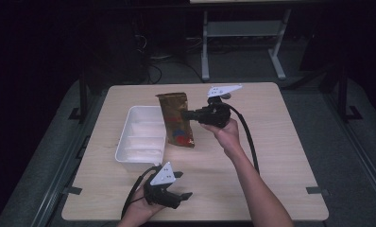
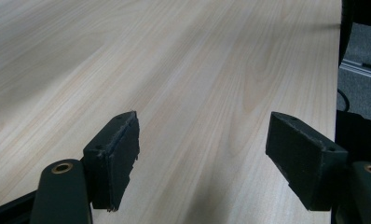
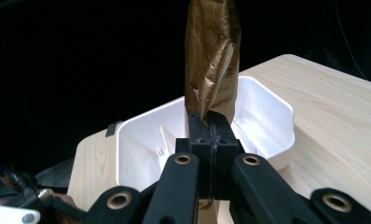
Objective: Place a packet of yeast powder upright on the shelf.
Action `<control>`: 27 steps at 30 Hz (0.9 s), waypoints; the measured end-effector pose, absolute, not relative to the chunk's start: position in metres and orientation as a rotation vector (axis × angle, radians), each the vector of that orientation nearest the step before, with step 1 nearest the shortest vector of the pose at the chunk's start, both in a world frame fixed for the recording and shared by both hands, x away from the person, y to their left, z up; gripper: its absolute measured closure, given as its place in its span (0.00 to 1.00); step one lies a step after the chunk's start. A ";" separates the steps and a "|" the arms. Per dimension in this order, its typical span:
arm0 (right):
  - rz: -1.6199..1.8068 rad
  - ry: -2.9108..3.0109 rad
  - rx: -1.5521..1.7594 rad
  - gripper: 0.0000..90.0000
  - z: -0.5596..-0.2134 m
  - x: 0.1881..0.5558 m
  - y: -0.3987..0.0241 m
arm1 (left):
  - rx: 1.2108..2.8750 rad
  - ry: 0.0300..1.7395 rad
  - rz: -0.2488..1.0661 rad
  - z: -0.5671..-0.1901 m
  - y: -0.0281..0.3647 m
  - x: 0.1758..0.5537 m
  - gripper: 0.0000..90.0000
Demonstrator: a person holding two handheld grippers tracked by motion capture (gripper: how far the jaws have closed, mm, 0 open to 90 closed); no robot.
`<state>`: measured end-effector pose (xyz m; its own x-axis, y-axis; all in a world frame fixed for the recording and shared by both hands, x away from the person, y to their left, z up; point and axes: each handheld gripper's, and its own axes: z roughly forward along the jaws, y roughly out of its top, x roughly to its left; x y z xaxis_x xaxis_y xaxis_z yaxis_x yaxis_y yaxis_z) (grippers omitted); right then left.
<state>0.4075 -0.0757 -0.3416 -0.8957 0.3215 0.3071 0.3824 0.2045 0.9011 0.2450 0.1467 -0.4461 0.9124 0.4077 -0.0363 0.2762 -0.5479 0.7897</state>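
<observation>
Wooden table (image 1: pixel 271 156): right gripper (image 1: pixel 188 115) clamps pouch (image 1: pixel 176 120), seemingly above tray (image 1: pixel 129 124); left gripper (image 1: pixel 182 185) wide, empty.

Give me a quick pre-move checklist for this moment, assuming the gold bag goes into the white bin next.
1. Right gripper has hold of the gold bag: ok, jaws shut on its edge.
2. Bag clear of the table: ok, it hangs upright in the air beside the white bin.
3. Bin ready to receive: ok, its compartments look empty in the high view.
4. Left gripper out of the way: ok, open and low at the near table edge, holding nothing.
5. Grip firm enough for the move: cannot tell, only a thin strip of bag is pinched.
6. Bag sealed: cannot tell.
</observation>
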 end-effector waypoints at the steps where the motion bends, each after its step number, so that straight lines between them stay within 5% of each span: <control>1: -1.820 -2.394 -0.700 1.00 -0.341 0.409 -0.074 | 2.179 0.486 0.187 -0.446 0.147 0.245 0.28; 27: -1.854 -2.340 -0.639 1.00 -0.331 0.425 -0.024 | 2.153 0.514 0.192 -0.446 0.155 0.249 0.28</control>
<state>0.4248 -0.0238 -0.3311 -0.9087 0.2665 0.3212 0.3736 0.1767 0.9106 0.2487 0.1554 -0.4457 0.9019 0.4290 -0.0496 0.2916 -0.5201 0.8028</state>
